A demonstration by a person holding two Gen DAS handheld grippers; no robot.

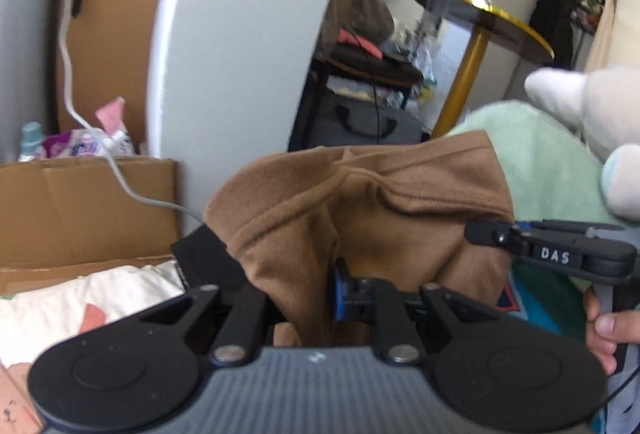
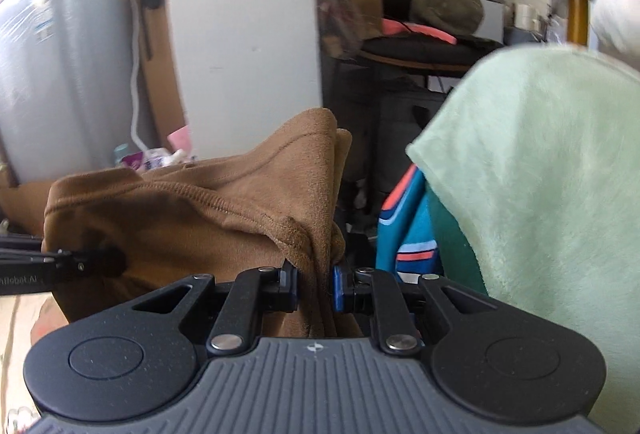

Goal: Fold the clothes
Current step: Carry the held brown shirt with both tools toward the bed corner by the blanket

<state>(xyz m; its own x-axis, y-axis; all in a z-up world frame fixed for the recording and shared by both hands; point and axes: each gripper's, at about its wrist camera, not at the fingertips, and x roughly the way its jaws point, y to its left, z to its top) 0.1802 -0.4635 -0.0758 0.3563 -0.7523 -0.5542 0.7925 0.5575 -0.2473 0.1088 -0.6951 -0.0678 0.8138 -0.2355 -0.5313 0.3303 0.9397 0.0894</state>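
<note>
The brown garment (image 2: 192, 230), a soft fleecy knit with stitched hems, hangs slack between the two grippers in front of a white pillar (image 1: 240, 34). The right gripper (image 2: 314, 286) pinches a bunched fold of it between its blue pads; the left gripper (image 1: 316, 294) is likewise pressed onto a gathered fold, its far pad buried in cloth. It looks light and limp, so it will likely sag and bunch rather than hold a crease. Holds on the hemmed edges, spread apart, should keep it flat. A mint fleece blanket (image 2: 540, 174) lies just beside it.
</note>
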